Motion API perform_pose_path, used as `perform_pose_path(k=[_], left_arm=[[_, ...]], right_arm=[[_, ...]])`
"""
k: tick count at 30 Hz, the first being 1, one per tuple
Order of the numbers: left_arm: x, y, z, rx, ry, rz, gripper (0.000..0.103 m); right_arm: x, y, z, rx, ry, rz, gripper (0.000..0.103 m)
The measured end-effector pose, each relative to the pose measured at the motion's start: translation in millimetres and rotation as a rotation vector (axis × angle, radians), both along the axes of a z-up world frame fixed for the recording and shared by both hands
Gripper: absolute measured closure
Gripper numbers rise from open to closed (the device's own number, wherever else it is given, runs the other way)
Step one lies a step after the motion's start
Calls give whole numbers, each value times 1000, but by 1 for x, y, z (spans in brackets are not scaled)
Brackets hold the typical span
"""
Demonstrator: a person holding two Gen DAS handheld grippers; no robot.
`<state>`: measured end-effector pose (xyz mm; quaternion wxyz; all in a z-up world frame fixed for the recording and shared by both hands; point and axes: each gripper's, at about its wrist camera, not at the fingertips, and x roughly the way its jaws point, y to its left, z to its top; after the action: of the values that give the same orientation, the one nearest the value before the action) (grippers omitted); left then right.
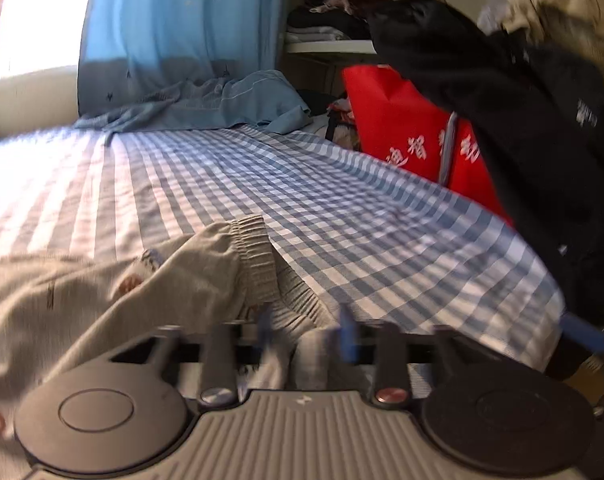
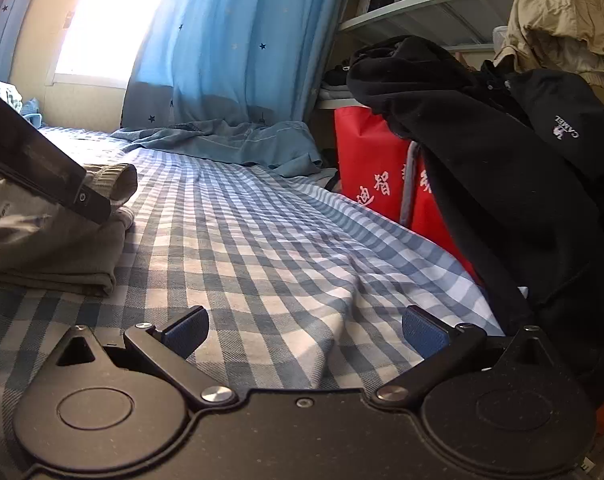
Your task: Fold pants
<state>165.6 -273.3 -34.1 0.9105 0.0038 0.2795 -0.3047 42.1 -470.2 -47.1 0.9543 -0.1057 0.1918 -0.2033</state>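
Note:
Grey pants (image 1: 101,292) with ribbed cuffs and small red prints lie on the blue checked bed sheet (image 1: 302,200). My left gripper (image 1: 308,332) is blurred, its blue pads close together with a cuff of the pants between them. In the right wrist view the pants (image 2: 49,240) lie folded at the left, with the left gripper's black body (image 2: 41,168) over them. My right gripper (image 2: 306,332) is open and empty above the bare sheet (image 2: 281,240), to the right of the pants.
A blue curtain (image 2: 229,40) and a crumpled blue cloth (image 2: 237,140) are at the far end of the bed. A red bag (image 2: 378,172) and black garments (image 2: 502,180) hang at the right edge. Shelves (image 2: 422,0) stand behind.

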Motion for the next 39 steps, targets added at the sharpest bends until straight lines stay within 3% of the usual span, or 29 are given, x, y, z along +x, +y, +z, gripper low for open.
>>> perform_pose_path(k=[4,5,8,13,15,20,25,33,36,39], left_arm=[[-18,32,15,-45,-18,-14,37],[-23,43,18,-55,-25,-8,31],[-36,83,27,-62,-67,73,12],[-47,155,29,-19,-132,253,6],[-41,179,28,-26,-106,340,6],[-13,220,9,-132,70,515,7],[-7,232,-18,-145,195,520,9],[-48,212,-34,20,31,424,10],[-52,220,-24,-13,60,407,8],[-48,235,-7,-109,59,446,1]], right_arm=[[-3,8,5,7,7,11,1],[-3,12,7,7,8,19,1],[0,26,15,16,7,52,1],[29,54,37,55,46,120,1],[45,67,44,62,54,160,1],[100,97,51,57,122,202,1],[129,100,30,47,253,114,1],[78,70,11,206,170,78,1],[71,74,12,186,150,79,1],[62,85,22,83,77,72,1]])
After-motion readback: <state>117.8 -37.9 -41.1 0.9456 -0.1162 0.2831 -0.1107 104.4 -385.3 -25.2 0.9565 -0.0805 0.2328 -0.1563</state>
